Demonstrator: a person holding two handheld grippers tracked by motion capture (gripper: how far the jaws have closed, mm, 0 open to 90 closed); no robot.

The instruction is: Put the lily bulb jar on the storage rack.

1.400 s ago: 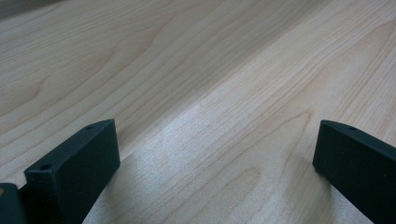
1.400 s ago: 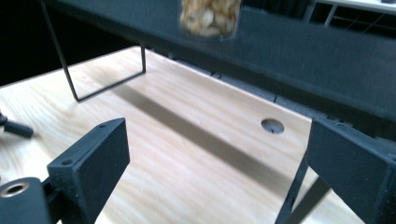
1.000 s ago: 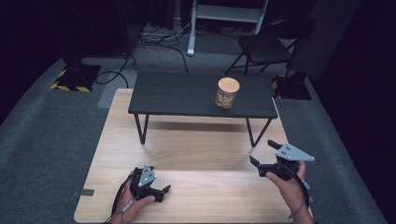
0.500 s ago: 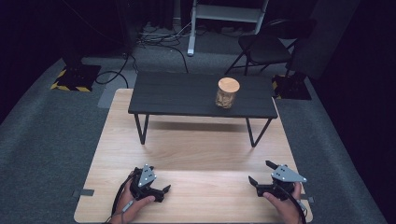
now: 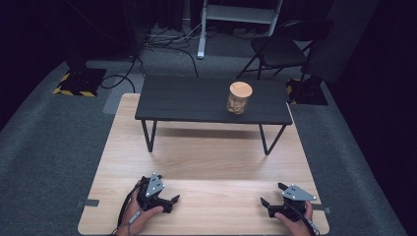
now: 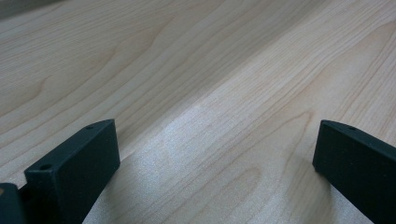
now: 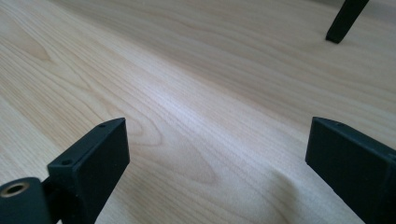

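Both wide apart, left gripper [image 5: 173,199] fingers [image 6: 74,168], right gripper [image 5: 271,194] fingers [image 7: 93,158], empty

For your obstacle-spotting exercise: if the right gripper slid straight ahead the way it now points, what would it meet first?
Probably bare wooden tabletop first; the right gripper tilts down. Further on stands the black bench's leg, off to one side.

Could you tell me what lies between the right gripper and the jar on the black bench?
In the high view, bare wooden table lies between the right gripper and the jar, then the front edge and right legs of the bench it stands on.
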